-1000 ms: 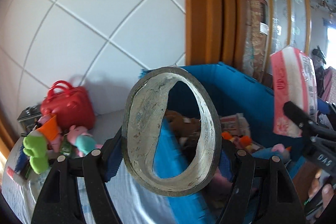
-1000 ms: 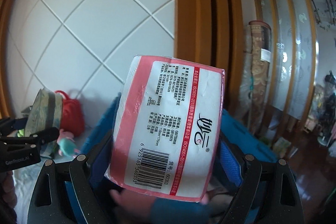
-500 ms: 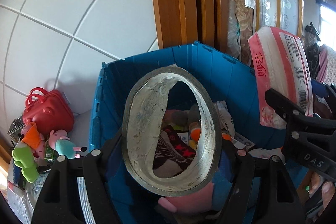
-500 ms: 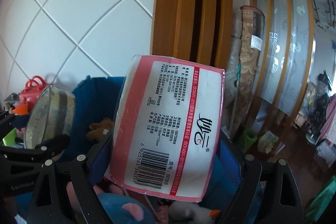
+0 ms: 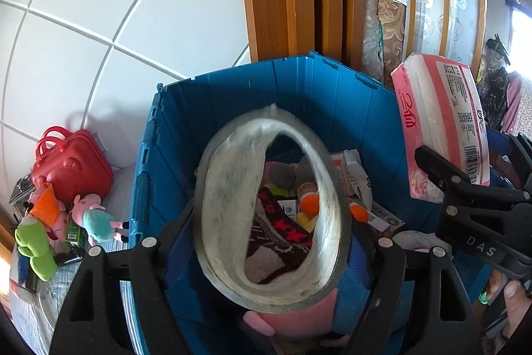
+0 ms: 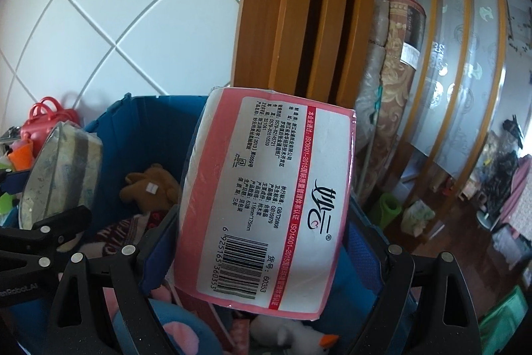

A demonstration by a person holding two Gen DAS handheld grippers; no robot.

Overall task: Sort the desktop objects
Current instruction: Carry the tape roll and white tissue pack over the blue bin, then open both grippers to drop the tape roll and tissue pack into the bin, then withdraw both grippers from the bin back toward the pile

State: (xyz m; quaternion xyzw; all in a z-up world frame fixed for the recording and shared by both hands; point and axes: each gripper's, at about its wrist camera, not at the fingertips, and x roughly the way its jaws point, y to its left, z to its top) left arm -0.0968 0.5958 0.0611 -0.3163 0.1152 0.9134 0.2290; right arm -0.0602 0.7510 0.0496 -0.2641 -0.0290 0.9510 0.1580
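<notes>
Over the blue crate (image 5: 232, 108), both grippers hang with something between their fingers. Left gripper (image 5: 271, 242) has a big grey tape roll (image 5: 229, 222) in its jaws, which have just been easing apart; the roll looks blurred, so I can't tell if the pads still bite. Right gripper (image 6: 266, 255) pinches a pink tissue pack (image 6: 266, 205). Plush toys (image 5: 96, 218) and a red bag (image 5: 71, 170) sit left of the crate.

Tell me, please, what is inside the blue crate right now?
Inside the blue crate lie a brown plush bear, a dark cloth with red stars, small boxes and soft toys. The tape roll and tissue pack cover the rest.
</notes>
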